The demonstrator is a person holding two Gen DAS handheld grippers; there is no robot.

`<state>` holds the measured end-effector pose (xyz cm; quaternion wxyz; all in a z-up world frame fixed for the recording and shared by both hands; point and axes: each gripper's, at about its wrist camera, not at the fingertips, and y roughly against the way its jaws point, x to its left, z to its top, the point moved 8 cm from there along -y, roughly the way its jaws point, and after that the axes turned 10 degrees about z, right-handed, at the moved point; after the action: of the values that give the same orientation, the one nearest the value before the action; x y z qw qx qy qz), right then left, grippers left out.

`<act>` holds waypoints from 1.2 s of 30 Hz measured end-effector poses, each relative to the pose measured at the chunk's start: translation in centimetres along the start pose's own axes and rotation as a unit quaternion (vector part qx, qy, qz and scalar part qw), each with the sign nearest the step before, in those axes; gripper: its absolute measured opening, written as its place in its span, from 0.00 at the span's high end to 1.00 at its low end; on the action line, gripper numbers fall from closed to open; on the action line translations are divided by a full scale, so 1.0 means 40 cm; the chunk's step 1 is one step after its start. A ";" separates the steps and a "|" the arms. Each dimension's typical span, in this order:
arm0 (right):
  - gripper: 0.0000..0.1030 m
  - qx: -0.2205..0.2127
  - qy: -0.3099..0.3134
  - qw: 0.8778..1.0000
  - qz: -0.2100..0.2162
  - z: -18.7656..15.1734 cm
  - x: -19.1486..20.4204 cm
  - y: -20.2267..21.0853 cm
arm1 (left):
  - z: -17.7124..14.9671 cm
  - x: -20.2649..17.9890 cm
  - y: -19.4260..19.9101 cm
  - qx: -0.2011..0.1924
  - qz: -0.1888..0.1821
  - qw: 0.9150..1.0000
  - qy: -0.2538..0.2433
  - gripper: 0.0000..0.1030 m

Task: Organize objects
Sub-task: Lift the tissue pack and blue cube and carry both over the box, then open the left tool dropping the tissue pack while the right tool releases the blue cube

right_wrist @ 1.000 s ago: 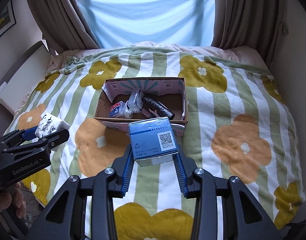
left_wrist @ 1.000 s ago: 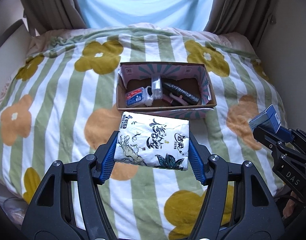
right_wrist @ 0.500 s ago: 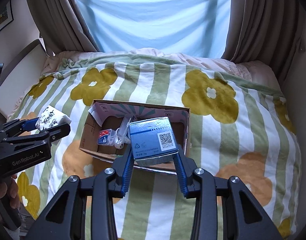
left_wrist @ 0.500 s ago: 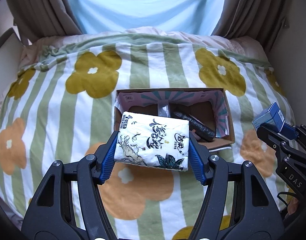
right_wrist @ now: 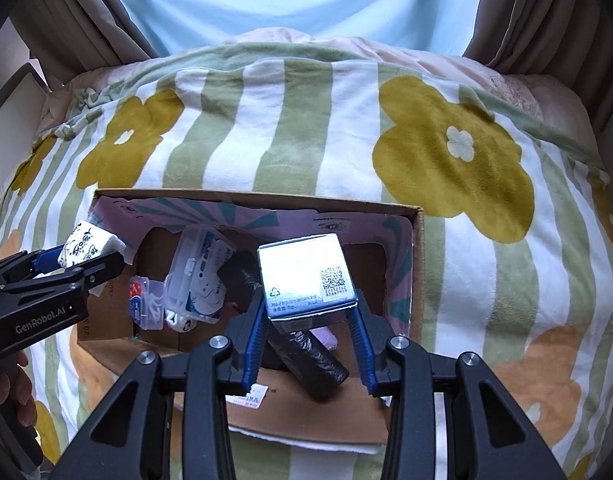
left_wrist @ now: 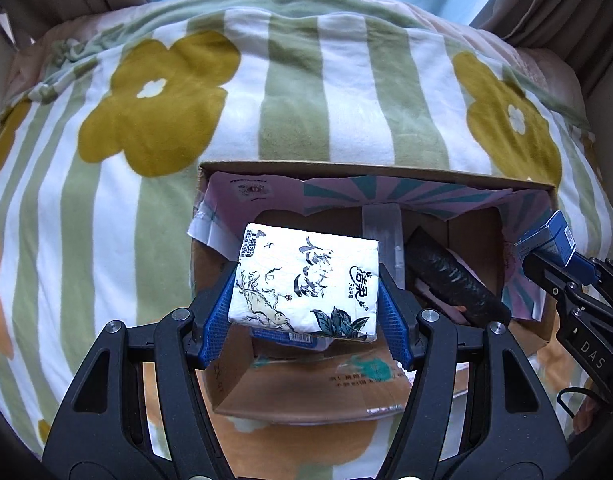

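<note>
Two hand-held grippers carry items over an open cardboard box on a bed.

My left gripper [left_wrist: 306, 312] is clamped on a white tissue pack [left_wrist: 304, 282] with ink-style drawings, held above the left part of the cardboard box [right_wrist: 416, 264]. My right gripper [right_wrist: 308, 334] grips a small blue carton [right_wrist: 306, 280] with a square code, above the box's right part. Inside the box lie a black roll [right_wrist: 310, 360] near the front edge, a clear plastic case [right_wrist: 198, 276] and a small red-and-blue packet [right_wrist: 144, 300] toward the left. Beyond, the striped blanket [right_wrist: 290, 136] with yellow flowers reaches the curtains [right_wrist: 546, 8].
</note>
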<state>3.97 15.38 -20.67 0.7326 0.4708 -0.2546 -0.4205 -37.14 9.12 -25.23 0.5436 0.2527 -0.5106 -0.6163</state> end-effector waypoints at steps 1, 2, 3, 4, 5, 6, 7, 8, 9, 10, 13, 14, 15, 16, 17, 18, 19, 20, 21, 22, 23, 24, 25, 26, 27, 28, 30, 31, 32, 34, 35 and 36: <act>0.65 0.005 -0.003 1.000 -0.001 0.004 -0.006 -0.020 | 0.001 0.000 -0.021 0.006 0.000 1.000 0.002 0.40; 0.65 0.010 -0.004 1.000 -0.002 0.008 -0.011 -0.036 | 0.001 0.000 -0.041 0.012 -0.001 1.000 0.004 0.40; 0.65 0.015 -0.006 1.000 -0.004 0.008 -0.014 -0.052 | 0.002 -0.001 -0.061 0.017 -0.002 1.000 0.005 0.40; 0.65 0.020 -0.008 1.000 -0.010 0.009 -0.021 -0.070 | 0.002 0.000 -0.077 0.023 -0.001 1.000 0.007 0.40; 0.65 0.025 -0.011 1.000 -0.014 0.009 -0.027 -0.084 | 0.002 0.000 -0.094 0.030 0.000 1.000 0.007 0.40; 0.65 0.029 -0.014 0.999 -0.014 0.010 -0.030 -0.097 | 0.004 0.000 -0.108 0.034 0.003 0.999 0.006 0.40; 0.65 0.034 -0.018 0.999 -0.013 0.009 -0.035 -0.113 | 0.005 -0.002 -0.119 0.037 0.003 0.999 0.006 0.40; 0.65 0.038 -0.020 0.999 -0.015 0.010 -0.039 -0.125 | 0.008 -0.004 -0.128 0.039 0.002 0.999 0.005 0.40; 0.65 0.043 -0.021 0.999 -0.018 0.009 -0.044 -0.136 | 0.011 -0.007 -0.134 0.039 0.002 0.999 0.002 0.40; 0.65 0.046 -0.022 0.999 -0.019 0.008 -0.047 -0.145 | 0.014 -0.009 -0.140 0.038 0.004 0.999 -0.002 0.40; 0.65 0.050 -0.018 0.998 -0.028 0.004 -0.045 -0.156 | 0.021 -0.021 -0.154 0.039 0.013 0.999 -0.015 0.40; 0.65 0.052 -0.017 0.998 -0.027 0.006 -0.042 -0.159 | 0.023 -0.025 -0.156 0.039 0.013 0.999 -0.017 0.40; 0.65 0.054 -0.019 0.998 -0.026 0.004 -0.040 -0.163 | 0.026 -0.030 -0.156 0.037 0.011 0.999 -0.019 0.40; 0.65 0.057 -0.021 0.998 -0.027 0.004 -0.040 -0.167 | 0.029 -0.033 -0.156 0.036 0.008 0.999 -0.020 0.40; 0.65 0.059 -0.023 0.998 -0.027 0.004 -0.042 -0.170 | 0.033 -0.036 -0.154 0.035 0.004 0.999 -0.021 0.40; 0.65 0.059 -0.025 0.998 -0.029 0.003 -0.043 -0.171 | 0.037 -0.039 -0.153 0.033 0.001 0.999 -0.021 0.40; 0.65 0.059 -0.028 0.997 -0.028 0.004 -0.044 -0.172 | 0.041 -0.041 -0.153 0.035 -0.005 0.999 -0.019 0.39; 0.63 0.059 -0.031 0.997 -0.026 0.005 -0.044 -0.172 | 0.044 -0.044 -0.155 0.040 -0.013 0.999 -0.017 0.31; 0.58 0.058 -0.031 0.998 -0.022 0.005 -0.040 -0.171 | 0.047 -0.044 -0.155 0.045 -0.019 0.999 -0.013 0.22; 0.53 0.058 -0.031 0.998 -0.011 0.005 -0.032 -0.172 | 0.049 -0.044 -0.154 0.046 -0.022 0.999 -0.010 0.00; 0.44 0.060 -0.029 0.998 0.002 0.005 -0.023 -0.171 | 0.053 -0.048 -0.147 0.043 -0.037 0.998 -0.006 0.00; 0.30 0.058 -0.024 0.998 0.013 0.006 -0.011 -0.170 | 0.058 -0.048 -0.141 0.040 -0.041 0.998 -0.002 0.00; 0.19 0.057 -0.016 0.998 0.021 0.006 0.002 -0.169 | 0.061 -0.047 -0.137 0.038 -0.039 0.999 0.000 0.00; 0.00 0.058 -0.004 0.998 0.020 0.005 0.014 -0.168 | 0.063 -0.046 -0.135 0.039 -0.039 0.998 -0.001 0.00; 0.01 0.056 0.007 0.998 0.010 0.004 0.019 -0.165 | 0.065 -0.045 -0.134 0.039 -0.041 0.998 0.000 0.00; 0.01 0.053 0.015 0.998 0.007 0.002 0.025 -0.164 | 0.066 -0.045 -0.133 0.040 -0.043 0.998 -0.001 0.00; 0.01 0.055 0.025 0.998 0.009 -0.001 0.030 -0.166 | 0.067 -0.044 -0.134 0.041 -0.043 0.998 -0.001 0.00; 0.01 0.054 0.022 0.998 0.012 -0.002 0.030 -0.166 | 0.067 -0.044 -0.134 0.041 -0.042 0.998 -0.002 0.00; 0.01 0.054 0.019 0.998 0.013 -0.002 0.029 -0.166 | 0.066 -0.044 -0.133 0.041 -0.041 0.998 -0.004 0.00; 0.01 0.052 0.017 0.998 0.011 -0.001 0.027 -0.161 | 0.064 -0.042 -0.126 0.040 -0.041 0.998 -0.006 0.00; 0.01 0.051 0.016 0.998 0.012 0.001 0.028 -0.158 | 0.064 -0.041 -0.122 0.039 -0.041 0.998 -0.006 0.00; 0.01 0.050 0.016 0.999 0.012 0.002 0.030 -0.153 | 0.065 -0.039 -0.117 0.038 -0.041 0.998 -0.006 0.00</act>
<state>2.23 13.09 -26.18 0.7170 0.5108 -0.2689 -0.3908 -40.86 10.96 -28.94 0.5049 0.2898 -0.5265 -0.6196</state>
